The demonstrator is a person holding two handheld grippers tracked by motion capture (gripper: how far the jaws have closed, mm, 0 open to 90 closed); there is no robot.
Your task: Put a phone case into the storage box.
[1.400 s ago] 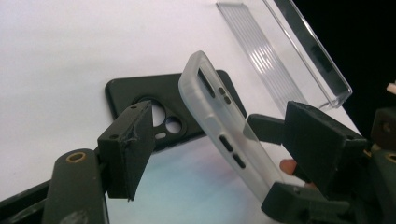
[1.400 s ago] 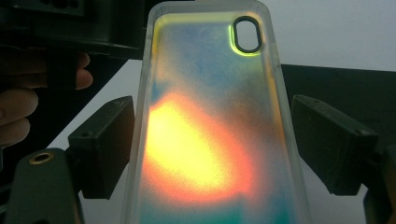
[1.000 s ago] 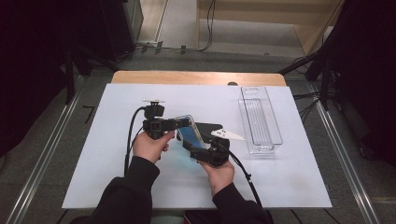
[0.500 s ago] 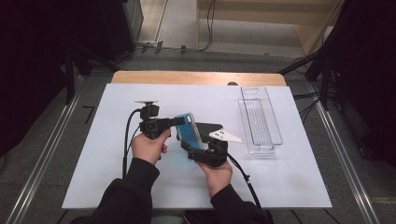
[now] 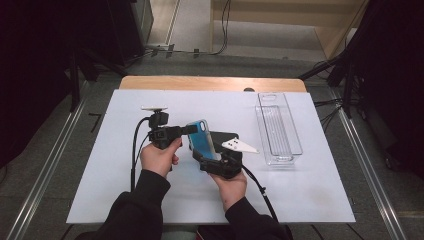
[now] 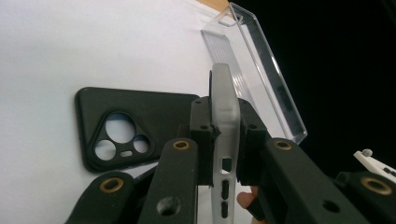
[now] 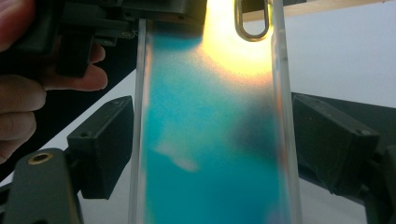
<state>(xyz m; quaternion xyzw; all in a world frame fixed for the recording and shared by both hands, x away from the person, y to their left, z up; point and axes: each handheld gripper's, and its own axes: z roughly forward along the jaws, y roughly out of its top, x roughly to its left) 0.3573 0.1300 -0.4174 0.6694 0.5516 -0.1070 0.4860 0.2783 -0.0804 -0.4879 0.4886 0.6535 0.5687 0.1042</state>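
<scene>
Blue phone case (image 5: 201, 141) clamped in both claws; left gripper view reveals black case's (image 6: 135, 131) camera holes.

A: What carries the work?
B: A wooden bench (image 5: 210, 83) under a white sheet (image 5: 150, 200).
A: And around it?
B: Grey floor (image 5: 60, 150), black curtains (image 5: 35, 60), cables (image 5: 222, 30) behind.

A black phone case (image 6: 135, 133) with a triangular camera cut-out lies flat on the white worktop (image 5: 125, 200), just behind and below the grippers. A clear, empty plastic tray (image 5: 278, 127) stands lengthwise farther right of them, near the worktop's far right corner.
</scene>
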